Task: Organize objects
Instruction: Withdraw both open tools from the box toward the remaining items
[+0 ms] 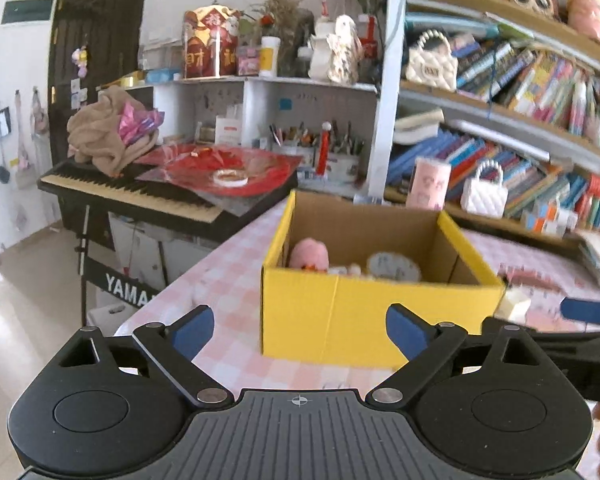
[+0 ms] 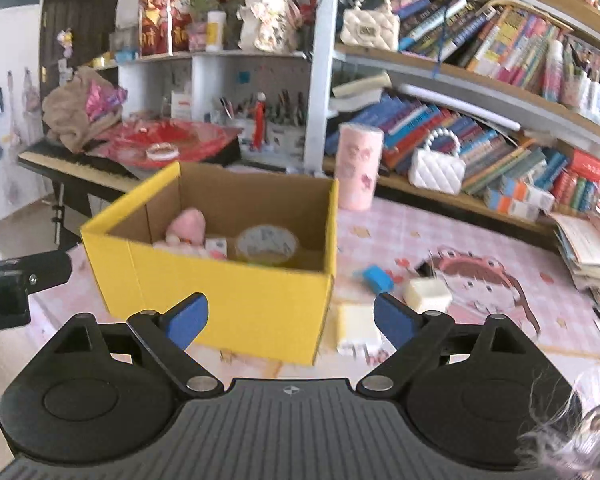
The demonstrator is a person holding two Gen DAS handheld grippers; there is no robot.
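Note:
A yellow cardboard box stands open on the pink checked table. Inside lie a pink plush toy, a roll of patterned tape and small white items. My left gripper is open and empty, just in front of the box. My right gripper is open and empty, near the box's right front corner. Right of the box lie a cream block, a second cream block and a small blue object.
A pink tumbler and a white quilted handbag stand behind the box. Bookshelves fill the right side. A keyboard piano with red wrapping stands at the left. A stack of papers lies at the table's right edge.

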